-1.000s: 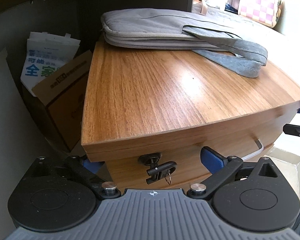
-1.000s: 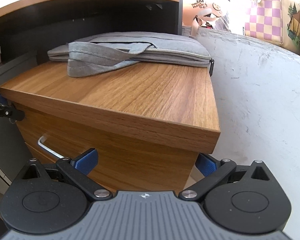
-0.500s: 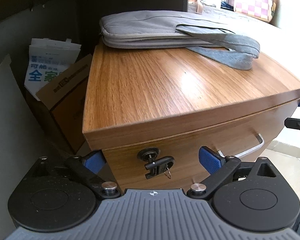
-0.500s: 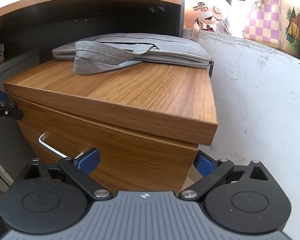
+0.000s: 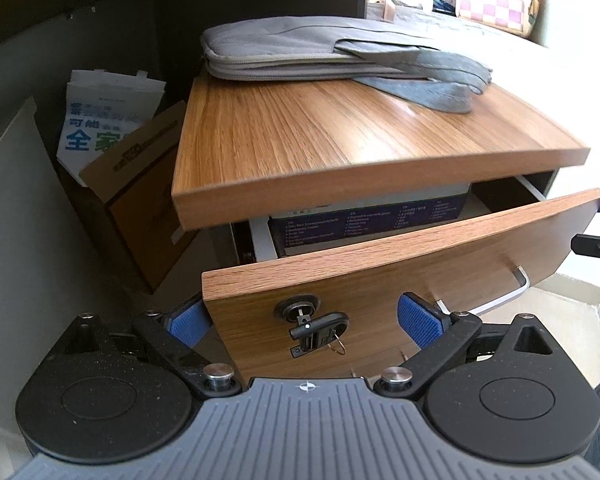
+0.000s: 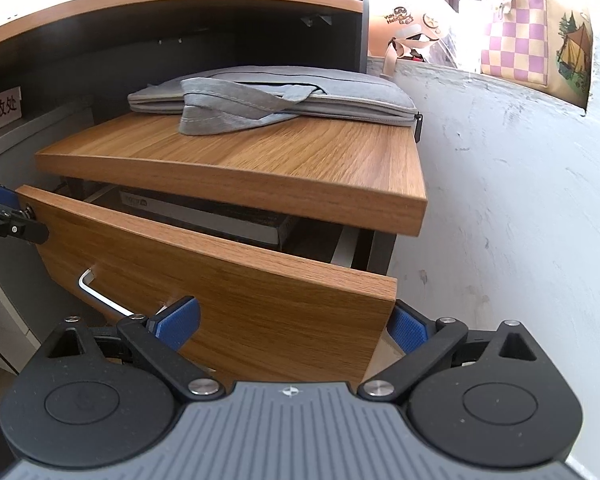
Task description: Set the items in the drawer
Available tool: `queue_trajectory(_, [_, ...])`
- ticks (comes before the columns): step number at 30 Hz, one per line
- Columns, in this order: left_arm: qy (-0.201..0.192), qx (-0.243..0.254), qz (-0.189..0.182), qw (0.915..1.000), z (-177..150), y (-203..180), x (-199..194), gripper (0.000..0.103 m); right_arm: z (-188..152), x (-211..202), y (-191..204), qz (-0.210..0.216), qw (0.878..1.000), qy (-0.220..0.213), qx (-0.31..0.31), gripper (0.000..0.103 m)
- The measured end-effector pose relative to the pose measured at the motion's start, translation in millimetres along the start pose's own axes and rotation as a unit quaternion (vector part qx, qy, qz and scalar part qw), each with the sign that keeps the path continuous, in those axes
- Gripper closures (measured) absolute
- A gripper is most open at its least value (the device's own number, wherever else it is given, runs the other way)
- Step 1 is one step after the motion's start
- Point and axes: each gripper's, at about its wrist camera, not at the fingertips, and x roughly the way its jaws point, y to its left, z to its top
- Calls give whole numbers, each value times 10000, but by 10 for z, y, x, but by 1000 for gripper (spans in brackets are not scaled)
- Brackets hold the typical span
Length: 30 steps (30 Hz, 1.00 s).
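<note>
The wooden cabinet's top drawer (image 5: 400, 256) stands partly pulled out, with a flat box (image 5: 368, 220) printed dark blue on its side lying inside. A grey fabric laptop sleeve (image 5: 320, 50) lies on the cabinet top (image 5: 340, 132). My left gripper (image 5: 304, 322) is open and straddles the drawer front's left end by the lock and key (image 5: 316, 328). Its right pad sits near the metal handle (image 5: 512, 292). My right gripper (image 6: 292, 324) is open and straddles the drawer front's right end (image 6: 300, 304). Its left pad is by the handle (image 6: 100, 292).
A cardboard box (image 5: 140, 192) and a white paper bag (image 5: 100, 124) stand left of the cabinet. A white wall (image 6: 520, 220) runs close along its right side. A desk top (image 6: 180, 4) overhangs the back. A checked bag (image 6: 520, 40) sits on the ledge.
The drawer was shut half a second ago and now stands pulled out several centimetres, showing the box inside. Both grippers have drawn back with it.
</note>
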Motion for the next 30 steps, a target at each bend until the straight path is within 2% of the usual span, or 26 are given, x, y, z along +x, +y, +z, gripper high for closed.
queue_trajectory(22, [272,-69,109,9995,-551,-260,-645,4,-505,-797,268,79,9997,-14,209,3])
queue_trajectory(30, [479,-77,162,9987,-671,-347,-817,4,-655,-1016,340,105,9997,1,228,3])
